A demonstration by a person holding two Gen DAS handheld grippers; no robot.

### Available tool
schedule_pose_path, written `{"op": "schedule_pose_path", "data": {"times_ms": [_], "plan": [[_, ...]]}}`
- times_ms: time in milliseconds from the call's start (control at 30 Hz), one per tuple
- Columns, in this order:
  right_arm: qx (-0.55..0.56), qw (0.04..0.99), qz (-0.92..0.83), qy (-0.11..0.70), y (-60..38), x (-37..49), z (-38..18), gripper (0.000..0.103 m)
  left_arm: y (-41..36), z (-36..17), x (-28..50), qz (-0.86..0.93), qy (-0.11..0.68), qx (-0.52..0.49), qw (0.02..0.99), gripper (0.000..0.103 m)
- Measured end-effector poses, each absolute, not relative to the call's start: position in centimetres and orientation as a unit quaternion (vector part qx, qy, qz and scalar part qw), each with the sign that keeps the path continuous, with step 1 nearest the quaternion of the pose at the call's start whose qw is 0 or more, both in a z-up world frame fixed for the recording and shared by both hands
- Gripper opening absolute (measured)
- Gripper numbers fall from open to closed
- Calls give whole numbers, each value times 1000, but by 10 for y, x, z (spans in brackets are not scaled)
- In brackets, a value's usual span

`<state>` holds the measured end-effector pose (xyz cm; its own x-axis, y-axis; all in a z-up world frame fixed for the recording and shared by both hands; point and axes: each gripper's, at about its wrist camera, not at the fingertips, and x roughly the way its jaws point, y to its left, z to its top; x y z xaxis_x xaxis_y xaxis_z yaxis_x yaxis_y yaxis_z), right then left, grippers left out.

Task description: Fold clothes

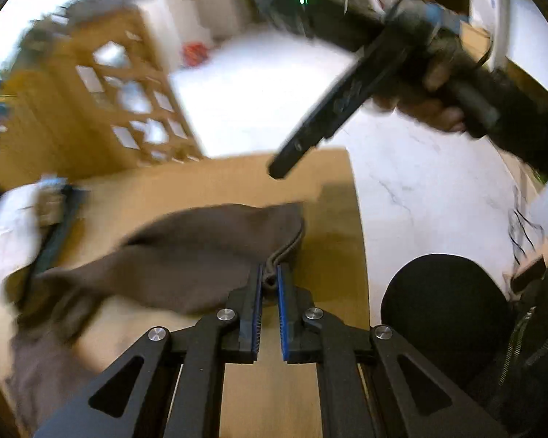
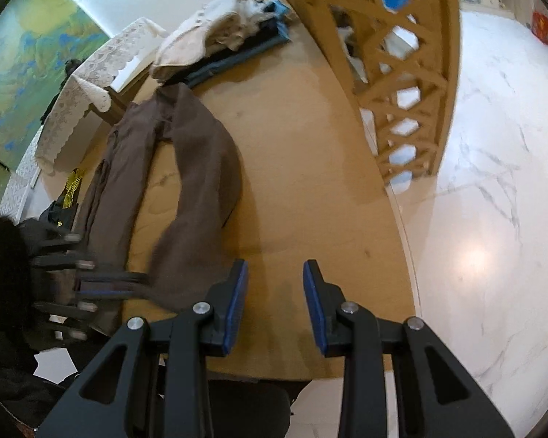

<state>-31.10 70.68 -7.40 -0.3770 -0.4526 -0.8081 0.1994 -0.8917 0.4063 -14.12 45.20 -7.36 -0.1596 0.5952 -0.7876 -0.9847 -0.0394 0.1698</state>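
Trousers [image 2: 186, 168], brown and long-legged, lie spread along the wooden worktop [image 2: 310, 182], waist end towards the far pile of other clothes [image 2: 215, 36] and the two legs running back to the near edge. The left gripper [image 1: 270, 281] has its jaws pinched narrow on the hem of one leg, a thick fold of brown cloth caught between the blue pads [image 1: 258, 306]; that end looks slightly raised off the wood, though motion blur in the left wrist view makes this hard to be sure of. The right gripper [image 2: 276, 292] hangs over bare wood near the worktop's edge with its jaws partly apart and nothing between them.

The step in hand seems to be the first fold: one leg end is taken, ready to be carried across or up. What comes next probably calls for the right gripper to catch the other leg's end or the matching corner, so both ends travel together and the cloth lands flat rather than twisted. The lattice screen [image 2: 402, 73] stands clear of the path.
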Motion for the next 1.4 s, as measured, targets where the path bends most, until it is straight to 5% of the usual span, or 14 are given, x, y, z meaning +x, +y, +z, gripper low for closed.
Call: {"op": "schedule_pose_path", "data": {"times_ms": [133, 300, 700, 733, 800, 1100, 1400], "plan": [[501, 232, -829, -85, 662, -350, -39, 31, 376, -22, -139, 721, 321, -254, 559, 7], [492, 261, -831, -12, 554, -434, -12, 42, 349, -34, -127, 731, 333, -270, 531, 7], [585, 188, -783, 99, 418, -544, -67, 42, 360, -63, -102, 724, 327, -255, 551, 7], [586, 189, -782, 98, 417, -546, -69, 38, 358, -63, -103, 724, 326, -254, 553, 7], [596, 190, -775, 92, 419, -552, -72, 5, 355, -62, -106, 725, 323, -251, 554, 7], [575, 143, -797, 114, 423, -583, -26, 4, 349, -28, -132, 756, 274, -201, 560, 7], [547, 170, -798, 187, 350, -563, 24, 4, 252, -9, -135, 806, 228, -204, 507, 7]]}}
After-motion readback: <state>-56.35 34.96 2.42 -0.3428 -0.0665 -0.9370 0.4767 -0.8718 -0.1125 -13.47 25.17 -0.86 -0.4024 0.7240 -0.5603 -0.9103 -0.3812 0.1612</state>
